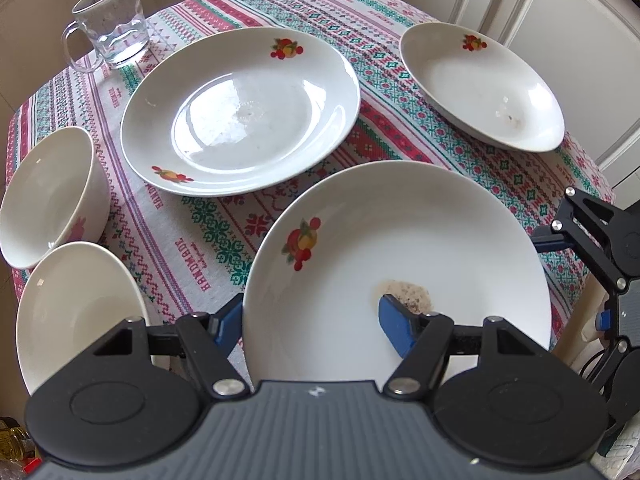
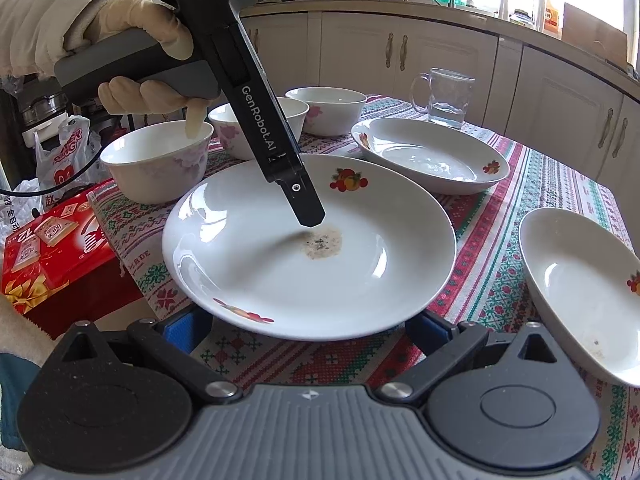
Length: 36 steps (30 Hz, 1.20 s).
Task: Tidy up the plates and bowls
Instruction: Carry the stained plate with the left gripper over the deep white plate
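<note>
A white plate with fruit prints and a brown stain (image 1: pixel 400 248) (image 2: pixel 308 248) is held tilted above the patterned tablecloth. My left gripper (image 1: pixel 316 320) is shut on its near rim, one blue finger (image 1: pixel 396 324) on top and the other (image 1: pixel 228 320) beneath. In the right wrist view the left gripper (image 2: pixel 308 208) reaches down onto the plate. My right gripper (image 2: pixel 308 328) is open, its blue fingers (image 2: pixel 184 328) just under the plate's near edge. Two more plates (image 1: pixel 240 112) (image 1: pixel 480 88) lie on the table. Three bowls (image 2: pixel 160 160) (image 2: pixel 260 124) (image 2: pixel 328 108) stand at the left.
A glass mug with water (image 1: pixel 112 20) (image 2: pixel 448 96) stands at the table's far corner. A red box (image 2: pixel 52 248) and a plastic bag (image 2: pixel 60 156) sit beside the table. White cabinets (image 2: pixel 440 52) run behind it.
</note>
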### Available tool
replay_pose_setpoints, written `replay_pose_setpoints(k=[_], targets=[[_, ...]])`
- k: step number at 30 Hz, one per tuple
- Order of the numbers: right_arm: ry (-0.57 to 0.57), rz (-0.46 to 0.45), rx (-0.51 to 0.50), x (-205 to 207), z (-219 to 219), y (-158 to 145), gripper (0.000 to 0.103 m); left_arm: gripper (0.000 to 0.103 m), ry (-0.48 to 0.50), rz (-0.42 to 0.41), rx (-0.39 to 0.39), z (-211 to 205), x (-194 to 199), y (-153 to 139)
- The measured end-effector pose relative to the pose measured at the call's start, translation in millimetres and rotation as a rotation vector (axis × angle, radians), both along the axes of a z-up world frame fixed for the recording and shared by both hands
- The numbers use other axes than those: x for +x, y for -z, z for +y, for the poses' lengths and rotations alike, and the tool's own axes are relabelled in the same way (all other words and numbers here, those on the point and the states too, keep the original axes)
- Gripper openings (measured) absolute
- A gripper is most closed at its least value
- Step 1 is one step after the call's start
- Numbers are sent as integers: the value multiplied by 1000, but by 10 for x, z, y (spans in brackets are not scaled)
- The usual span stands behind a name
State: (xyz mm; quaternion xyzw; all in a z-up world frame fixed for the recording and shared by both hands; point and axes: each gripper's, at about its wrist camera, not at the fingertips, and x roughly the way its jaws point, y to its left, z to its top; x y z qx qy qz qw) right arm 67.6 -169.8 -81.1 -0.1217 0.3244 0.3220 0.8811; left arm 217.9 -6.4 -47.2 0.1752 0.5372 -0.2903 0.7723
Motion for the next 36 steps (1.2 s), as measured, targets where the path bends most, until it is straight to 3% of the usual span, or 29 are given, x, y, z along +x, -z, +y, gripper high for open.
replay_pose_setpoints(k=[23,36], targets=[[3,8,-7,27,-17,-16,103,69,-1,26,-33,0,47,-9],[5,-1,-11,38,-131,-113,103,69,12,-13,-62,-69,2,-199]])
